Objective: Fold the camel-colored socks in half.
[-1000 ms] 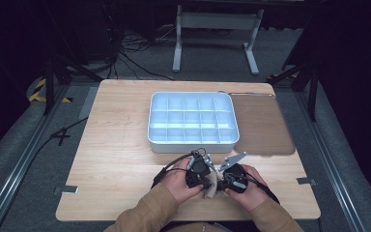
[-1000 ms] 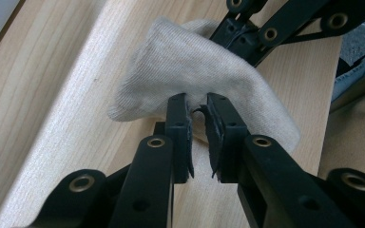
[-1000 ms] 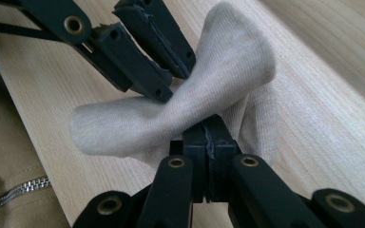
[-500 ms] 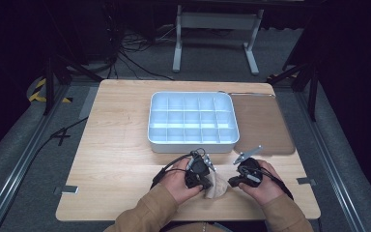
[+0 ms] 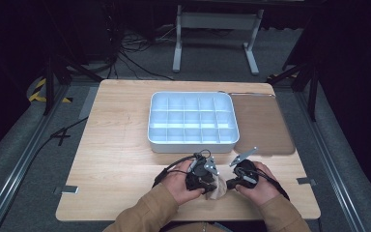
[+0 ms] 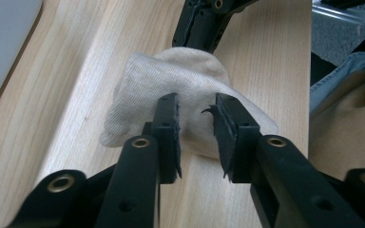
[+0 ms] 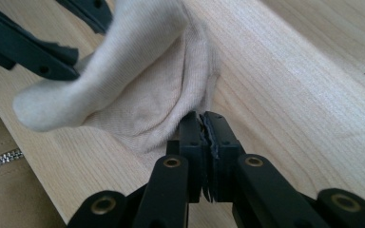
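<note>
Inspector: Sock (image 5: 218, 189), beige, lies on the table (image 5: 121, 145) at the near edge, between the two hands and well short of the tray (image 5: 192, 140).

Clerk: State of the left tongs (image 6: 197, 121)?

Inspector: Its jaws have just been opening. In the left gripper view they stand apart with a fold of the sock in the gap, and the pads do not press on the cloth. I judge that grip released.

Clerk: And the right tongs (image 7: 203, 124)?

Inspector: Jaws closed tight, pad against pad. In the right gripper view the tips sit at the edge of the sock. Whether a thin bit of the hem is pinched between them, I cannot tell; the cloth seems to end just at the tips.

Clerk: Shape of the sock itself?

Inspector: Bunched, not flat. One part is doubled over and stands up from the table, the rest lies slack under it. It looks like one sock; a second inside the bundle cannot be ruled out.

Clerk: Progress?

Inspector: In my judgement, the work is a fold or roll of the sock, and it is partway. The compartments of the tray appear empty. If it is meant to go there, that step is not yet done.
</note>
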Action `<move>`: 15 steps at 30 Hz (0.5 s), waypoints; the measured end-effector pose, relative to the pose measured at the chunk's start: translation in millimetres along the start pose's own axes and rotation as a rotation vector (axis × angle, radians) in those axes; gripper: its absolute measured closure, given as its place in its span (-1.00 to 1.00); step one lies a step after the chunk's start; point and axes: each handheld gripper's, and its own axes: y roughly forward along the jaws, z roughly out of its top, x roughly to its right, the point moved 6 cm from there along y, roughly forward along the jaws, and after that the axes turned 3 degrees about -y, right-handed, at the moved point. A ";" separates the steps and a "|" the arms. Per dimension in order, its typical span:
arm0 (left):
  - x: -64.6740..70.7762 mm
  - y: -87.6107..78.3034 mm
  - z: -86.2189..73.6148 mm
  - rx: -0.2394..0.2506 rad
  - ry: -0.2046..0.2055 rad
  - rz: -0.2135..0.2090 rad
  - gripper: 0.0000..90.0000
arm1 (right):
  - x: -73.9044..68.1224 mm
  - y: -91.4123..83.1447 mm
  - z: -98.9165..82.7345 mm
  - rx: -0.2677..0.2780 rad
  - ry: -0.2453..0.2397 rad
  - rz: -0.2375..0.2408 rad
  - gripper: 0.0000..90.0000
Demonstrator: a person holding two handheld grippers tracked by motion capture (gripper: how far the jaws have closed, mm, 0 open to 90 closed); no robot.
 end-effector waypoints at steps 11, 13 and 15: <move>-6.4 15.8 5.0 0.000 0.016 0.001 0.07 | 3.0 -5.5 -8.5 0.018 0.030 -0.013 0.77; -7.1 19.1 5.2 -0.003 0.024 -0.002 0.01 | 5.5 -10.7 -9.1 0.043 0.045 -0.032 0.59; -7.1 21.1 5.5 -0.004 0.032 -0.003 -0.01 | 6.1 -12.2 -8.9 0.052 0.051 -0.033 0.54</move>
